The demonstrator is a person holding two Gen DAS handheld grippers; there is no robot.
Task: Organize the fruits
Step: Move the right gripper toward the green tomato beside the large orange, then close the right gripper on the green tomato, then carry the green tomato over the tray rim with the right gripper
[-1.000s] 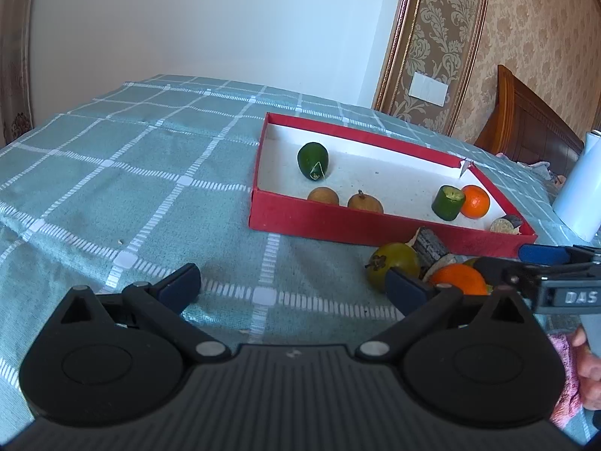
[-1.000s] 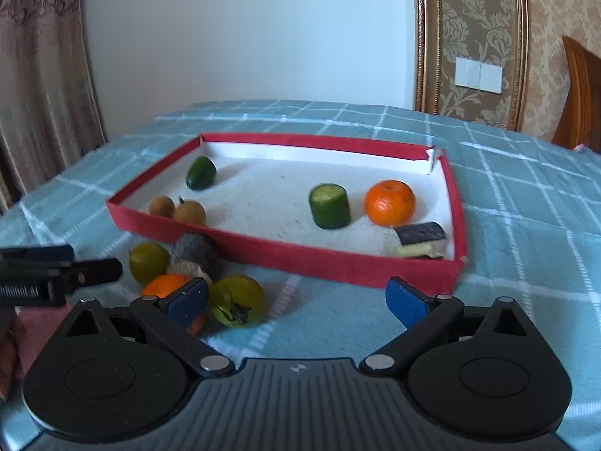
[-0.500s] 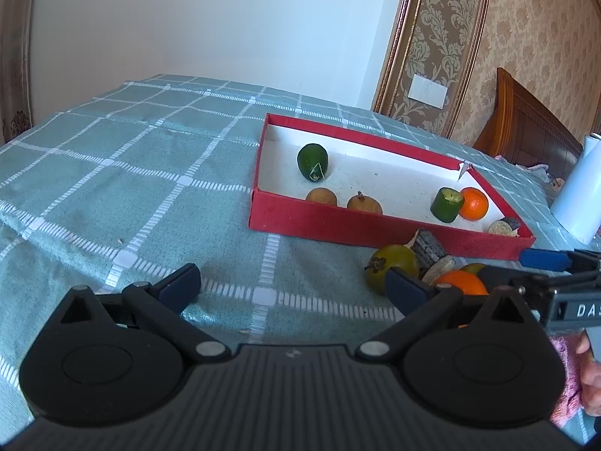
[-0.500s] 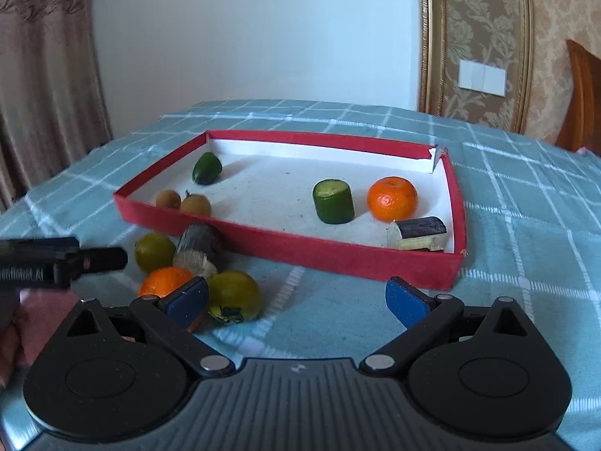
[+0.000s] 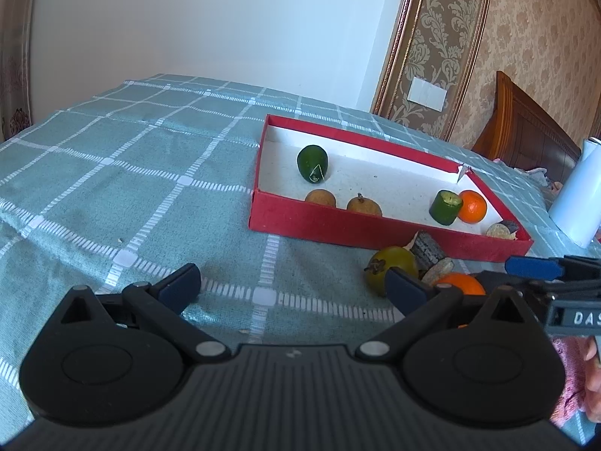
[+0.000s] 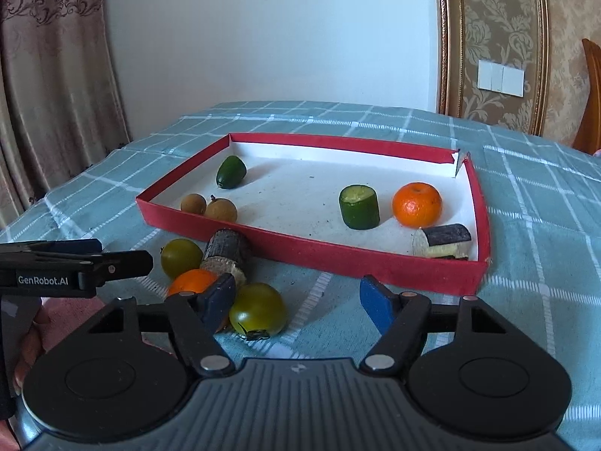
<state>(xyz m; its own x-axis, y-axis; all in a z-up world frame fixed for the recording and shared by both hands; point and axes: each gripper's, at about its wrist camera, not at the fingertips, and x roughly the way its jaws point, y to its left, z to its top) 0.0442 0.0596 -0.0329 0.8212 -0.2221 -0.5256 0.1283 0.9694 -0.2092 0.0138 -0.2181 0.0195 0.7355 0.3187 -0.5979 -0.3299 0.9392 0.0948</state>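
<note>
Checked tablecloth point(image 6: 544, 203) holds red tray point(image 6: 338, 259); left gripper point(image 5: 293, 285) and right gripper point(image 6: 296, 297) both apart.

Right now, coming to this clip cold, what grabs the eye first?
The red tray on the teal checked cloth, holding an orange, a cut cucumber piece, a green fruit and two small brown ones. Just outside its near wall sits a loose huddle: two yellow-green fruits, a second orange and a dark stub. The right gripper, open, points at the nearer yellow-green fruit.
</note>
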